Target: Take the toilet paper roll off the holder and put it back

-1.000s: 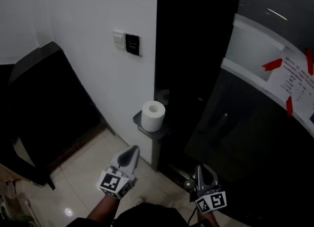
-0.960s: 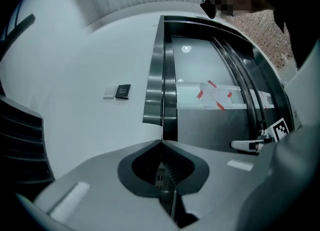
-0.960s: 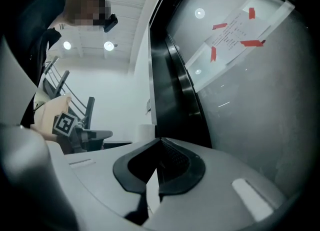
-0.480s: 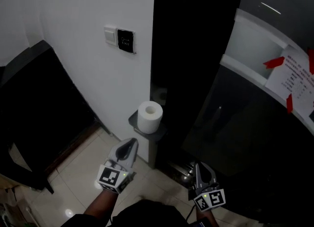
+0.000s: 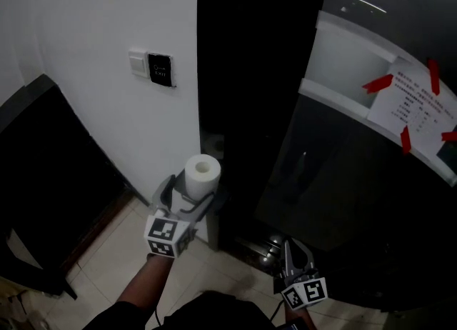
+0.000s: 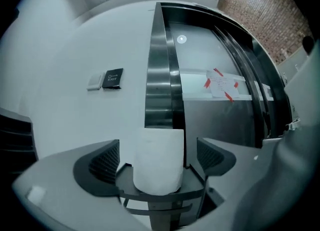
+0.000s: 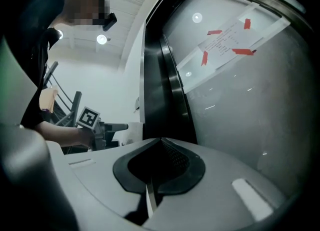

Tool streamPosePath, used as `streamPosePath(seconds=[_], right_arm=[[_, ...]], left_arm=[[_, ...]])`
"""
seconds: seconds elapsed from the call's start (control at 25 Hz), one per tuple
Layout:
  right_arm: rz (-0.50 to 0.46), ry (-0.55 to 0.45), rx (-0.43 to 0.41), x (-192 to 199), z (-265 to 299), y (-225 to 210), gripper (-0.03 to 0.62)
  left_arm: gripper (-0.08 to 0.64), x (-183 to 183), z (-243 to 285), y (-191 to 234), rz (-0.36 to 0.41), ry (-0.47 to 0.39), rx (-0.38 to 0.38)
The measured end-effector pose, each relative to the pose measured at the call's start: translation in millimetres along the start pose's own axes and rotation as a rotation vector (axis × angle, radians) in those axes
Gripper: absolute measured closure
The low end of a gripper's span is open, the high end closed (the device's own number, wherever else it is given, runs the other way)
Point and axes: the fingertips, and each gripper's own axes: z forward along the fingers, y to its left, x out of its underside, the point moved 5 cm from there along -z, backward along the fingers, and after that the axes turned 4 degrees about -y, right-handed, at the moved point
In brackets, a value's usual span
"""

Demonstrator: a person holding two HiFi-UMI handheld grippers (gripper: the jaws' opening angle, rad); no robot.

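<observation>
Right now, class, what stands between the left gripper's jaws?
The left gripper view shows the toilet paper roll on its holder, untouched; the left gripper has just been opening its jaws.

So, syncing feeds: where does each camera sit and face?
Head view: on the head, steeply down at the toilet paper roll; left gripper, right gripper and left forearm show.
Left gripper view: on that gripper, facing the roll between its just-opened jaws, untouched.
Right gripper view: faces dark glass; shut jaws show.
Head and left gripper views share the roll.
</observation>
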Motion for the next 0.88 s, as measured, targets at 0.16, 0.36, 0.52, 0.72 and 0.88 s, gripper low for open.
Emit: streamPosePath(seconds=[0.16,0.36,0.52,0.72,0.88], right_arm=[[-0.001,0.006,0.038,-0.2,-6.9,-4.9,0.578],[-0.01,0.001,0.063,-2.2,-12.6,-8.2,0.578],[-0.014,-0.001,0.081,-3.2,-14.7,-11.1,0.578],[-0.02,-0.003,0.09,-3.9,-16.1,-13.5,0.578],[-0.02,-0.005,0.101,-4.1,-15.9,-15.8,0.578]], left_arm=[[0.095,5.7,19.7,-2.3,0.009,0.047,0.022],[0.092,11.7,39.8,0.4,0.001,0.102,0.019],[0.092,17.7,49.8,-2.4,0.015,0.139,0.021],[0.092,22.5,58.6,-4.4,0.017,0.157,0.017],[0.094,21.9,61.1,-2.5,0.004,0.139,0.013]])
